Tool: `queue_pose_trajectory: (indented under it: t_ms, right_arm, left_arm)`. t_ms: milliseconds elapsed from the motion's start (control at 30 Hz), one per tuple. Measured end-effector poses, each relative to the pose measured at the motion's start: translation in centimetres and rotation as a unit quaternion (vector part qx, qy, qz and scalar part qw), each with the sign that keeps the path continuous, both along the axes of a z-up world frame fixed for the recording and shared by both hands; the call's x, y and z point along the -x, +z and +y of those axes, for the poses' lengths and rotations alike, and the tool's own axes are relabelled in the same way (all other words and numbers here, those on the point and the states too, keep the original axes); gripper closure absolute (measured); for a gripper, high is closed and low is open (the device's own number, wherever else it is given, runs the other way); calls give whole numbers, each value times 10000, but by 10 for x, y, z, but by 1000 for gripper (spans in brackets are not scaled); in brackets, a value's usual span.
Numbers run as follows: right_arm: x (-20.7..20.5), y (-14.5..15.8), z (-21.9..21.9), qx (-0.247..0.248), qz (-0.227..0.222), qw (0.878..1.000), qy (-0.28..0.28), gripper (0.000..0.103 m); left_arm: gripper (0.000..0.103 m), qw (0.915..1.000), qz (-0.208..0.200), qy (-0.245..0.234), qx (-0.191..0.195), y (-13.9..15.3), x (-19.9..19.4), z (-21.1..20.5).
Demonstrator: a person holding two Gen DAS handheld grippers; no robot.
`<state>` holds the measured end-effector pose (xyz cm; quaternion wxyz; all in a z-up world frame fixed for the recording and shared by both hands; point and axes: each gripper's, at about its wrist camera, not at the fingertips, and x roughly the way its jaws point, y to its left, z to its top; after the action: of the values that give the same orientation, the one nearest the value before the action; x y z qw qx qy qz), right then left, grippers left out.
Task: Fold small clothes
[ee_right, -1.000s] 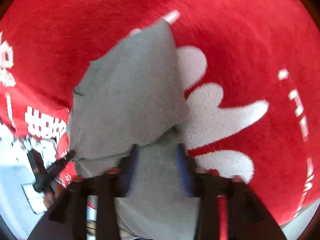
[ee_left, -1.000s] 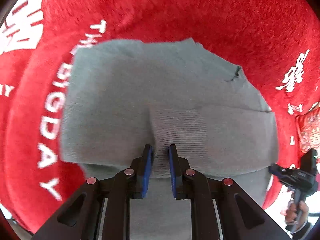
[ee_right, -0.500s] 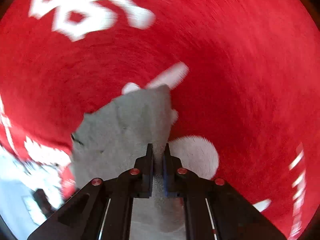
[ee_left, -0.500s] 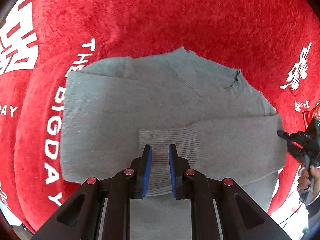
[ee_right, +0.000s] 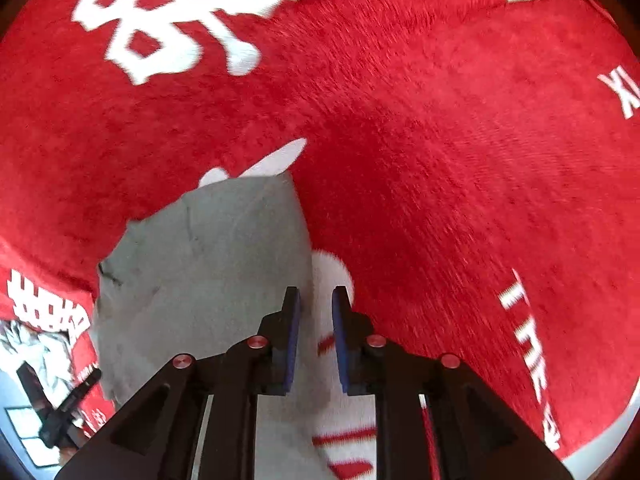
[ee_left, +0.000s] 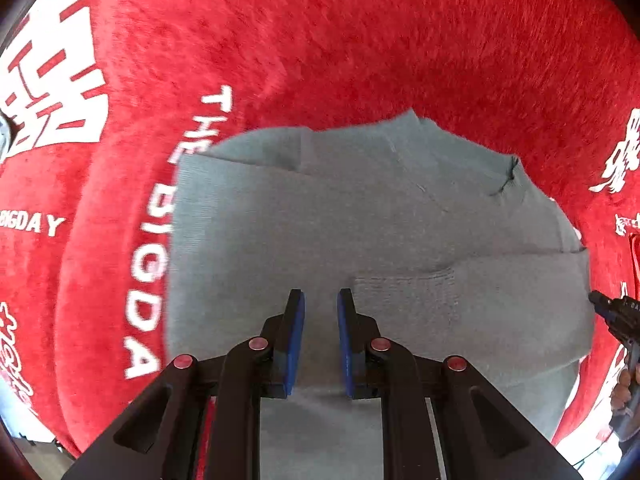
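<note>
A grey sweater (ee_left: 340, 232) is found lying flat, partly folded, on the red blanket (ee_left: 360, 40), with the left gripper (ee_left: 320, 300) narrowly parted and empty, the right gripper (ee_right: 316, 300) opening, nothing held.

Each hand-held gripper, the left (ee_left: 319, 300) and the right (ee_right: 313, 298), is a black angular frame with round red-capped screws and two flat fingers (ee_left: 295, 332) faced with blue pads.

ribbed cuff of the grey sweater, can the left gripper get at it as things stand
Probably yes: the ribbed cuff lies flat on top of the grey sweater, just right of the left gripper, with nothing covering it.
</note>
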<state>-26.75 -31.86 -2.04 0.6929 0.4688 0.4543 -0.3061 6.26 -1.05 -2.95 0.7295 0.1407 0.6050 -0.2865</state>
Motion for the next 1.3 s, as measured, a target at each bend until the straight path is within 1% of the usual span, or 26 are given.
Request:
queue_pose_trajectory:
  t_ms: [67, 133, 200, 233, 300, 333, 367, 400, 467, 533, 567, 600, 667, 767, 833, 867, 900, 967, 1000, 1033, 1067, 1100, 1133, 1167, 1200, 1300]
  right_arm:
    - [-1, 11, 18, 89, -52, 9997, 223, 84]
    - [-7, 16, 38, 123, -98, 9986, 510, 84]
    - [-18, 11, 57, 117, -11, 9966, 811, 84]
    - [-26, 6, 66, 110, 108, 9951, 981, 84]
    - [-32, -9, 76, 36, 346, 9926, 1166, 85]
    - [-31, -15, 78, 16, 390, 9922, 1187, 85]
    - [-27, -15, 77, 26, 293, 9930, 1147, 85]
    - [-23, -14, 74, -44, 249, 9940, 1065, 85]
    - [-14, -13, 71, -192, 253, 9954, 903, 85]
    - [1, -10, 69, -194, 377, 9958, 817, 79]
    - [5, -7, 70, -198, 362, 9960, 790, 68]
    - [9, -6, 72, -214, 327, 9964, 756, 54]
    - [17, -2, 77, -256, 237, 9971, 683, 44]
    - [25, 2, 86, -339, 222, 9968, 683, 44]
    - [25, 2, 92, -444, 248, 9962, 703, 41]
    - [24, 1, 95, -469, 246, 9960, 713, 36]
    - [22, 2, 98, -485, 227, 9959, 727, 34]
    - [19, 5, 105, -512, 166, 9953, 805, 33]
    - [19, 7, 107, -518, 143, 9950, 843, 31]
    - [16, 8, 111, -530, 109, 9945, 892, 28]
    - [14, 9, 112, -541, 81, 9942, 927, 26]
    - [11, 9, 114, -553, 63, 9938, 958, 26]
    - [10, 9, 116, -576, 37, 9935, 982, 26]
    - [6, 8, 117, -605, 7, 9932, 993, 26]
    - [5, 7, 117, -654, -25, 9928, 999, 26]
    - [8, 6, 118, -741, -107, 9919, 1023, 26]
  left_arm:
    - [86, 9999, -37, -114, 42, 9, 4, 7]
    - [86, 9996, -27, -247, 116, 14, 10, 8]
    - [86, 9990, 56, -396, 180, 12, 22, 4]
    - [86, 9986, 98, -508, 139, 8, 30, -1]
    - [86, 9976, 112, -681, -70, -7, 44, -9]
    - [86, 9973, 63, -698, -206, -15, 49, -13]
    - [83, 9975, 8, -657, -248, -19, 52, -11]
    - [83, 9986, -18, -532, -70, -17, 52, -4]
    - [83, 9992, 146, -378, 13, -15, 49, 6]
    - [83, 9994, 165, -315, -3, -9, 47, 20]
    - [83, 9993, 110, -339, -83, -7, 47, 25]
    - [83, 9990, 3, -376, -255, -5, 49, 32]
    - [83, 9980, -138, -385, -484, -3, 51, 42]
    - [83, 9985, -80, -287, -469, 2, 54, 59]
    - [83, 9987, -56, -207, -469, 5, 60, 66]
    - [83, 9987, -35, -186, -465, 6, 63, 67]
    - [83, 9987, -16, -170, -475, 7, 65, 68]
    - [83, 9985, -5, -174, -512, 9, 70, 67]
    - [83, 9985, -5, -192, -505, 10, 73, 66]
    - [79, 9986, 9, -219, -475, 13, 77, 61]
    - [40, 9987, 4, -225, -455, 14, 79, 58]
    - [0, 9988, -60, -205, -436, 18, 83, 58]
    - [1, 9987, -309, -139, -380, 25, 89, 60]
    - [1, 9984, -411, -164, -339, 27, 88, 59]
    - [1, 9984, -409, -219, -335, 28, 90, 58]
    - [1, 9986, -299, -163, -402, 26, 94, 60]
